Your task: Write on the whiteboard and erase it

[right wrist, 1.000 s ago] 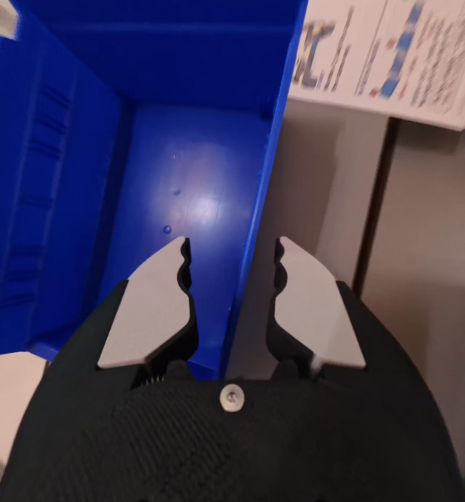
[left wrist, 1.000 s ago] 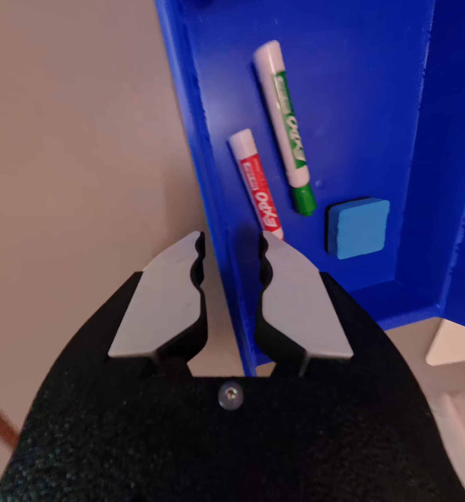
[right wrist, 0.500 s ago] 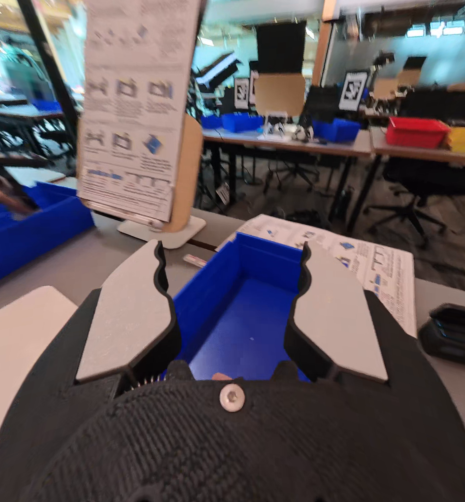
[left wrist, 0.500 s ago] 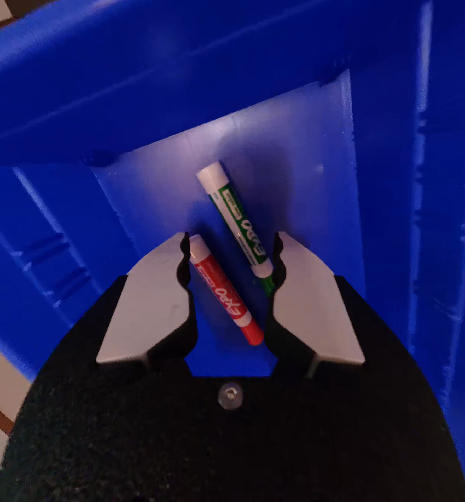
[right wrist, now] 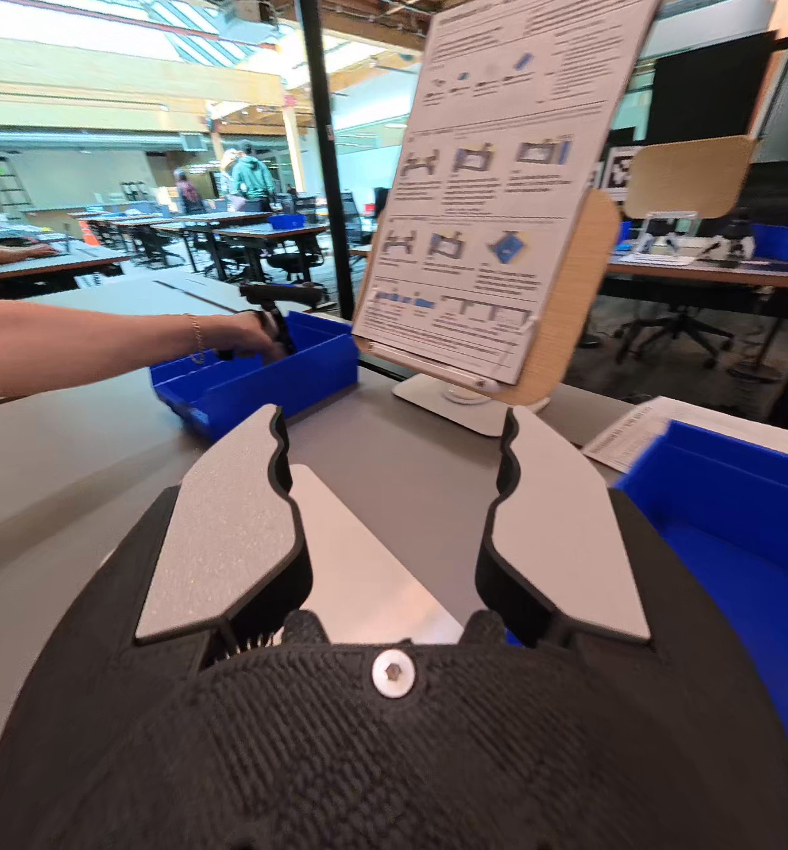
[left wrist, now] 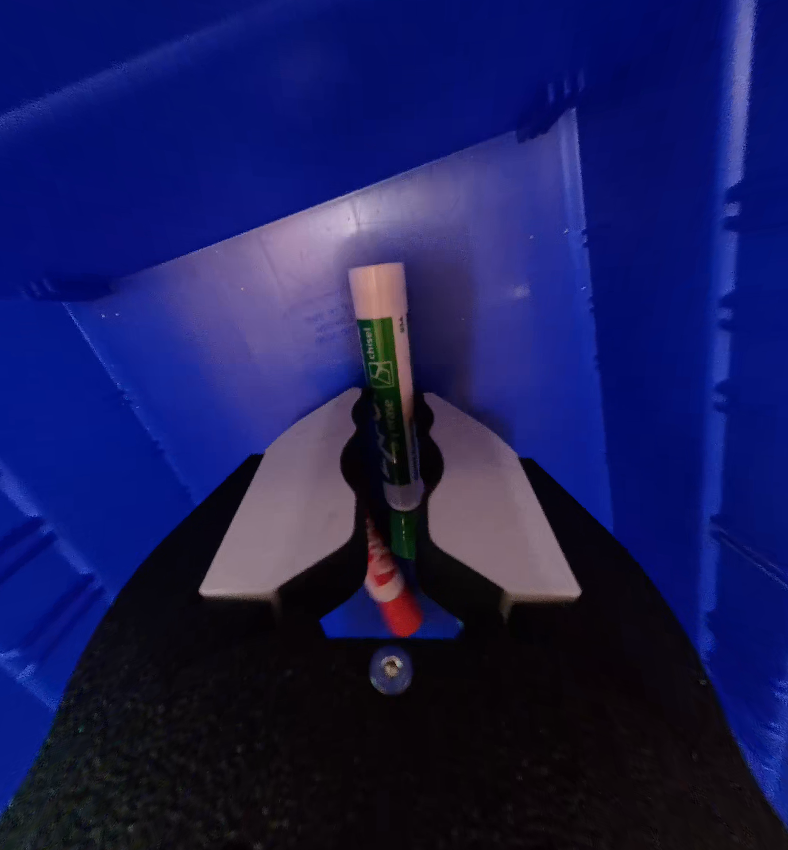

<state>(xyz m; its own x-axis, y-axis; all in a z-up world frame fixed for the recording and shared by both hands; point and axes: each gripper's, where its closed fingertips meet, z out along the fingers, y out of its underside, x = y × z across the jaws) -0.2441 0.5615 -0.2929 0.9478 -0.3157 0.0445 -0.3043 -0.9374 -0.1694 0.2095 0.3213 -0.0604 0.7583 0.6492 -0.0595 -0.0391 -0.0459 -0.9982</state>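
At frame centre our left gripper (left wrist: 390,404) clamps the green marker (left wrist: 385,368); our right gripper (right wrist: 392,450) gapes empty; the red marker (left wrist: 390,588) beneath may snag and lift too.

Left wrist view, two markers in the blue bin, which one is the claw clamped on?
The green marker: the left claw is shut around its barrel, its white end poking out ahead. The red marker lies loose on the bin floor beneath.
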